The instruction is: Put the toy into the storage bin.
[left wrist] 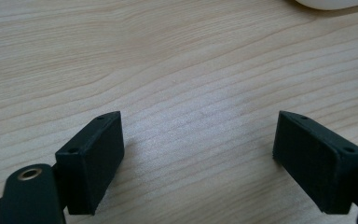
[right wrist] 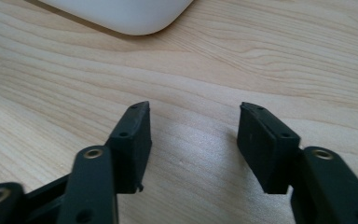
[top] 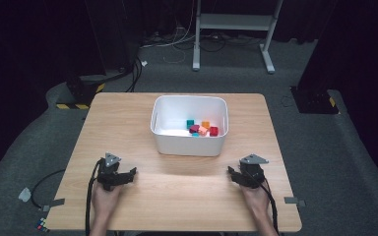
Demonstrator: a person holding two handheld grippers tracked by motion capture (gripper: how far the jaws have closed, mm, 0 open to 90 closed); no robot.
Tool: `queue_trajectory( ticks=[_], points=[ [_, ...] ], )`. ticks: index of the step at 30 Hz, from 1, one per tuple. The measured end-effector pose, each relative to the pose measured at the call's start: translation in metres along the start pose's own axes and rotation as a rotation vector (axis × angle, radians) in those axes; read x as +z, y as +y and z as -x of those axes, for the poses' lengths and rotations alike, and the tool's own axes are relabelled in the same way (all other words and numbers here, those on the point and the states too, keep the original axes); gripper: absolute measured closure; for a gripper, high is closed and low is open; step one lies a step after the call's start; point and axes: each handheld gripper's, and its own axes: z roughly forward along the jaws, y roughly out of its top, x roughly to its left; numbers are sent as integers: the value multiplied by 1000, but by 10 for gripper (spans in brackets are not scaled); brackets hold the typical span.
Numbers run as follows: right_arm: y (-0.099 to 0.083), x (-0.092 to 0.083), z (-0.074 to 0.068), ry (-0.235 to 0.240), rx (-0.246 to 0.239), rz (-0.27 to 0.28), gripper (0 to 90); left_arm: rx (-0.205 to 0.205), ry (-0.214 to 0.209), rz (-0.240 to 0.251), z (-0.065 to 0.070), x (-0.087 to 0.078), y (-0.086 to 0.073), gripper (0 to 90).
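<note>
Two grippers are held low over the wooden table (top: pixel 128 123), one in each hand. The left gripper (left wrist: pixel 198 140) is seen with its jaws spread wide and nothing between them; the right gripper (right wrist: pixel 193 135) is likewise released and empty. One white bin (top: pixel 189 142) is set at the table's middle, ahead of both grippers, and about six small coloured blocks (top: pixel 203 129) are counted inside it

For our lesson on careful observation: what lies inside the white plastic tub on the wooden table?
Inside the white rectangular plastic tub lie small coloured blocks bunched toward its right side: teal, orange, dark pink, peach and red. The tub's near wall hides part of the floor, and whatever lies beneath the bunched blocks is covered.
</note>
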Motion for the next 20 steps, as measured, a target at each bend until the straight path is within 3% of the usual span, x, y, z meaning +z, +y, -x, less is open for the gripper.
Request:
queue_trajectory(
  ticks=[3,20],
  points=[
    [0,0,0,4,-4,-3,374,2,-1,-1,0,0,0,164],
    [0,0,0,5,-3,-6,357,2,-1,-1,0,0,0,164]
  ],
)
